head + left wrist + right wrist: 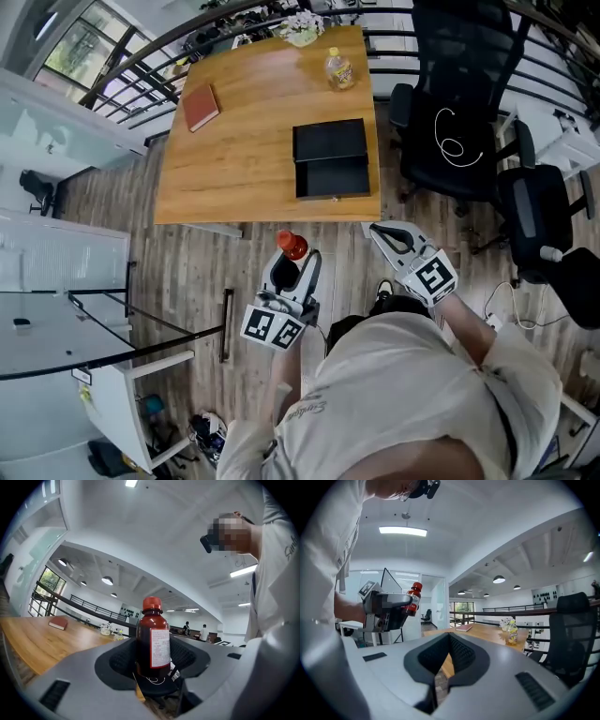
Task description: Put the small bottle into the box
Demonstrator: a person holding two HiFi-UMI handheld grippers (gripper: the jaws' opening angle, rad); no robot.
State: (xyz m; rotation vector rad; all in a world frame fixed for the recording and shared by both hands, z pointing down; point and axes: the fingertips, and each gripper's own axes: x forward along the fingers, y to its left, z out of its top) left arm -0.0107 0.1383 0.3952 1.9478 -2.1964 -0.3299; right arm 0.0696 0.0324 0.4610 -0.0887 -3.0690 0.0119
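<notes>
The small bottle (153,639), dark brown glass with a red cap and a white label, is standing upright between the jaws of the left gripper (153,663). The jaws are pinching it low on its body from both sides (the cap and most of the label are rising clear above the pads). In the head view the person is holding this gripper over the plank floor (187,272), just short of the near edge of the wooden table (234,159). The bottle is therefore hanging off the table and apart from the box (330,159).

The box is black and is lying open on the table near its near right corner, with its two halves side by side, one behind the other. The bottle's cap is pointing toward the table edge a little to the left of the box.

The right gripper (394,236) is being held to the right of the left one, also short of the table edge and just off the table's near right corner. Its jaws are pressing together with nothing between them.

Farther out, a red book (201,106) is lying toward the table's far left. A yellow bottle (339,70) is standing near the far edge, and a black office chair (459,103) is sitting to the right of the table.
</notes>
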